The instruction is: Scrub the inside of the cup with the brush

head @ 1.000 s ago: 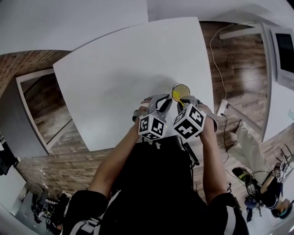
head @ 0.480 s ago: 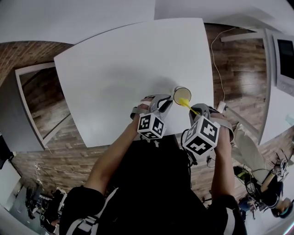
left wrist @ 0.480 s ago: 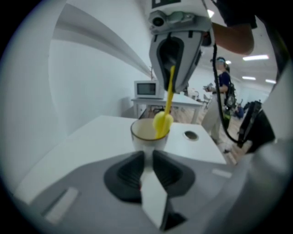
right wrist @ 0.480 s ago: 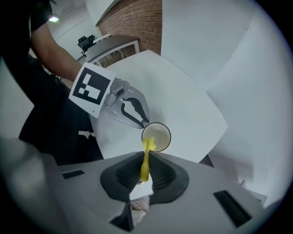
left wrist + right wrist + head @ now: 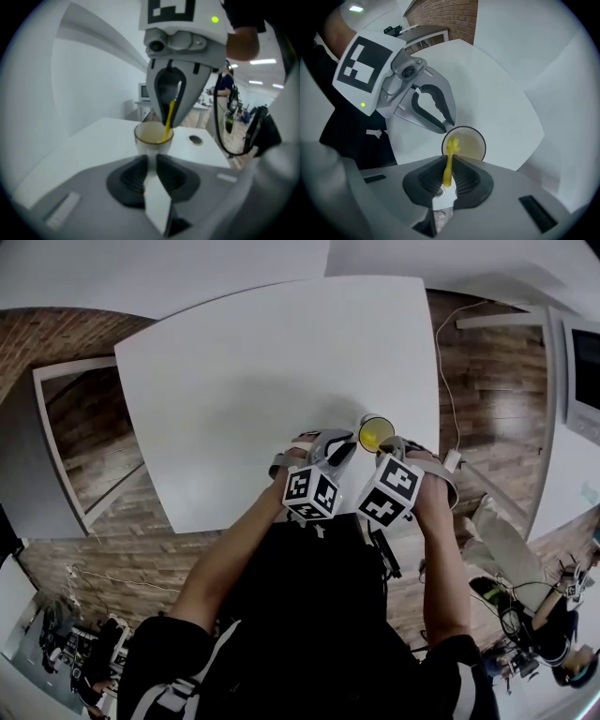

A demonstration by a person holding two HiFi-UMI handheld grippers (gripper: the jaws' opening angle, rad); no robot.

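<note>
The left claw pinches the cup on the surface while the right claw clamps a yellow brush (bristles down inside the cup).

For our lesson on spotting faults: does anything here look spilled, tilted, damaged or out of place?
Nothing stands out. The cup is upright, and nothing is spilled on the table. The left gripper is shut on the cup, and the right gripper holds the brush pointing down into it.
</note>
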